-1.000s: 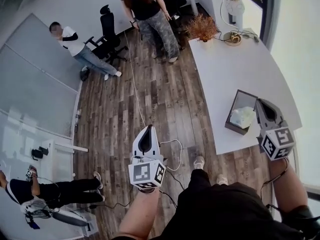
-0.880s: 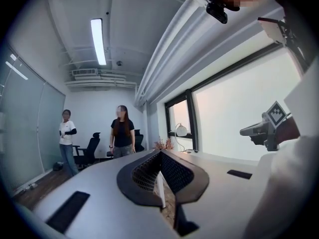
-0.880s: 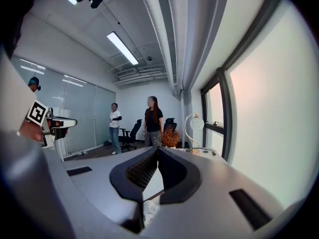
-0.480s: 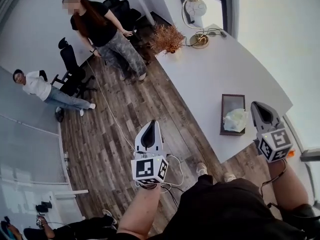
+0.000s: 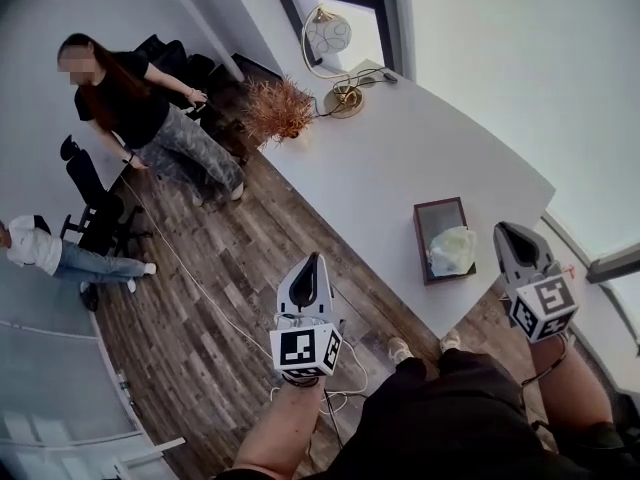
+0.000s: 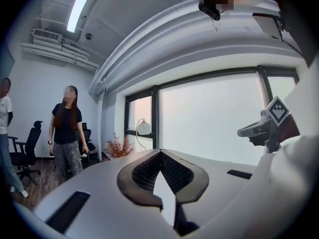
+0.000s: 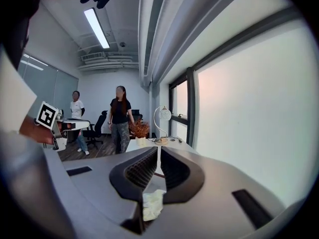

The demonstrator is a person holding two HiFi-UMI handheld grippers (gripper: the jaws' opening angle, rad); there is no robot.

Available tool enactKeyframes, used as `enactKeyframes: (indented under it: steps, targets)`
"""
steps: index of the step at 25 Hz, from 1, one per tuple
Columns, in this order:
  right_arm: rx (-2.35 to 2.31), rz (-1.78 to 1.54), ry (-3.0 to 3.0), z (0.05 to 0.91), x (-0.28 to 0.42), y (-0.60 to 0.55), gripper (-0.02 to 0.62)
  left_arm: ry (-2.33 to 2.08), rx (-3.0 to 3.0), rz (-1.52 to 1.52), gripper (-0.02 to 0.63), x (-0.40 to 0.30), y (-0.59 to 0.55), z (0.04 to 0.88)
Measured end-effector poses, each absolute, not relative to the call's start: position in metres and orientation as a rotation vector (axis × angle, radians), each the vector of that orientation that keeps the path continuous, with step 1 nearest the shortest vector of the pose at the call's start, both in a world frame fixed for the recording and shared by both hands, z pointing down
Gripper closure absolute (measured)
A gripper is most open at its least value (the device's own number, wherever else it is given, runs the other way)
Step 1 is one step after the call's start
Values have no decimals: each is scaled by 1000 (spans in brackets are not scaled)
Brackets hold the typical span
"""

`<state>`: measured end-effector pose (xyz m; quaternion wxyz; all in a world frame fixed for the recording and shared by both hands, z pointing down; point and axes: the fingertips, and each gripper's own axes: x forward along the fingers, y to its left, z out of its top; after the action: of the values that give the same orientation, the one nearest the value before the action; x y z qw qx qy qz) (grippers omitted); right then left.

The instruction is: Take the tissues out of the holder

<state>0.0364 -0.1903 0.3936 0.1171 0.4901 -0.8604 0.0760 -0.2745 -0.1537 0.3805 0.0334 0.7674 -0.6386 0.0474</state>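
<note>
Left tongs (image 5: 312, 260) closed, swung nearer table (image 5: 400, 158) — right tongs (image 5: 503, 230) closed, beside tissue holder (image 5: 421, 243)

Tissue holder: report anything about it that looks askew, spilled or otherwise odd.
The tissue is a crumpled wad bulging from the near end of the tissue holder, not a neat stack; the far end looks bare. The holder stands flat on the table, close to its near edge.

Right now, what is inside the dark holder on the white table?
A crumpled pale tissue fills the holder's near part, and the far part looks bare. Whether more tissues lie under it cannot be seen, because it covers them.
</note>
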Motion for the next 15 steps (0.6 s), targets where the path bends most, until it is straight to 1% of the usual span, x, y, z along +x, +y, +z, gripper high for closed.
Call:
enactKeyframes:
  steps: [5,6,7,10,15]
  targets:
    - [1357,222,-2510,409,39,-189,586,-1893,2399,163,601,-251,-173,389]
    - [1332,207,-2509,415,38,-191,577,-1890,2405,167,601,-247,-178,390]
    - [1304,202,-2507,422,36,-192,548,-1890,2407,172,601,-245,-181,392]
    - [1238,235,-2507,444,32,-193,511,-1898,2387,183,601,-242,-188,401]
    - [1167,281,-2524,468,21,-194,499,-1893,2356,219,601,-238,-191,418]
